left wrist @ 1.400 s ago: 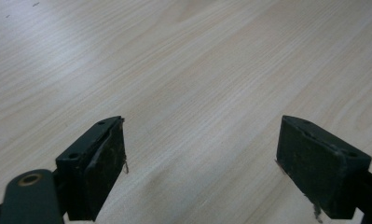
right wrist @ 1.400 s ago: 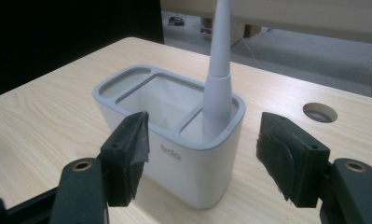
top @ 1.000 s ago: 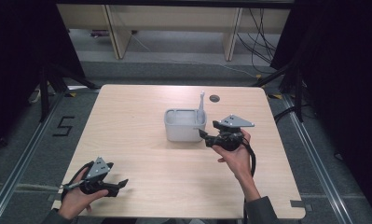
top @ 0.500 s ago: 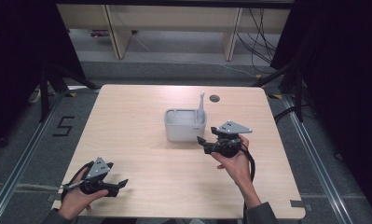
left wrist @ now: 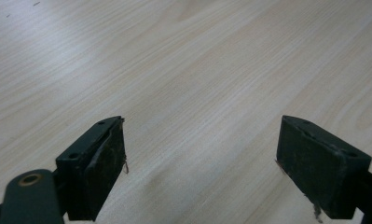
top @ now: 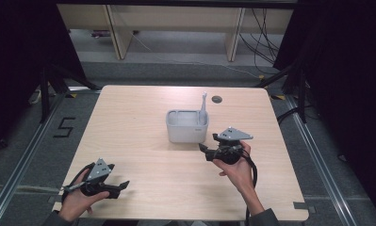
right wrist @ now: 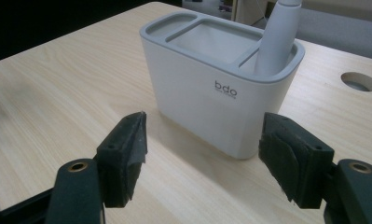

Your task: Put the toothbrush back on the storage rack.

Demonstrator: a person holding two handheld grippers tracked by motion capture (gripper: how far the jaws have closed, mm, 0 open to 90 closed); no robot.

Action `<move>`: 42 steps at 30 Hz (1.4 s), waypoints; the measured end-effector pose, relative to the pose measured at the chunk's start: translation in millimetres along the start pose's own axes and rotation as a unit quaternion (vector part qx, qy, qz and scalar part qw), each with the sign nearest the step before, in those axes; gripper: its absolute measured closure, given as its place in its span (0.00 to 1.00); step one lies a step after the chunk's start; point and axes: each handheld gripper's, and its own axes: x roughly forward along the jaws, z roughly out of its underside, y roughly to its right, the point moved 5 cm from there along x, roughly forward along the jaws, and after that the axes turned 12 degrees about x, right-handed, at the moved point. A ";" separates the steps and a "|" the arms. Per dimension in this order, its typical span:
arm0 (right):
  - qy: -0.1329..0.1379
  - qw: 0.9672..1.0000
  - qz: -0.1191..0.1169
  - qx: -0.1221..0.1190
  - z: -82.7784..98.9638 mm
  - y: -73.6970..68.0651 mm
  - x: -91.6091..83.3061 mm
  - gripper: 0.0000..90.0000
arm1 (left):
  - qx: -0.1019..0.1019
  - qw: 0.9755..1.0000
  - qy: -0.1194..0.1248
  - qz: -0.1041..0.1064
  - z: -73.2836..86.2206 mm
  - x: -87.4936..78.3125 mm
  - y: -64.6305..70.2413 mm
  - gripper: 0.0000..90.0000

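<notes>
A white, grey-rimmed holder (top: 186, 127) with several compartments stands at the middle of the wooden table (top: 129, 122). A grey handle (top: 203, 104) sticks up from its right-hand compartment. My right gripper (top: 205, 149) sits just in front of the holder's right corner, pointing at it. In the right gripper view the holder (right wrist: 207, 93) and the handle (right wrist: 277, 37) stand close beyond my right gripper (right wrist: 202, 154), which is open with nothing between its pads. My left gripper (top: 122, 187) rests near the front left edge, open over bare wood (left wrist: 200, 158).
A round cable hole (top: 216, 99) lies in the tabletop behind the holder, also seen in the right gripper view (right wrist: 359, 81). Shelving and cables stand beyond the far edge. Dark floor and rails surround the table.
My right gripper has drawn back a little from the holder toward the near edge. The left hand has stayed where it was.
</notes>
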 end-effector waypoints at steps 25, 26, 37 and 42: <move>-0.047 0.999 0.001 -0.013 36.3 -9.0 1.8 0.36 | -0.008 1.000 0.008 0.001 -1.2 0.0 2.3 0.17; -0.049 0.999 -0.001 -0.017 37.8 -8.9 1.4 0.36 | -0.007 1.000 0.008 0.000 -1.2 -0.1 2.3 0.17; -0.063 0.998 -0.007 -0.017 51.1 -15.0 -1.7 0.35 | -0.007 1.000 0.006 0.003 -1.0 0.0 2.4 0.17; -0.063 0.998 -0.012 -0.023 56.1 -18.8 -3.6 0.35 | -0.006 1.000 0.007 0.002 -1.0 0.2 2.5 0.17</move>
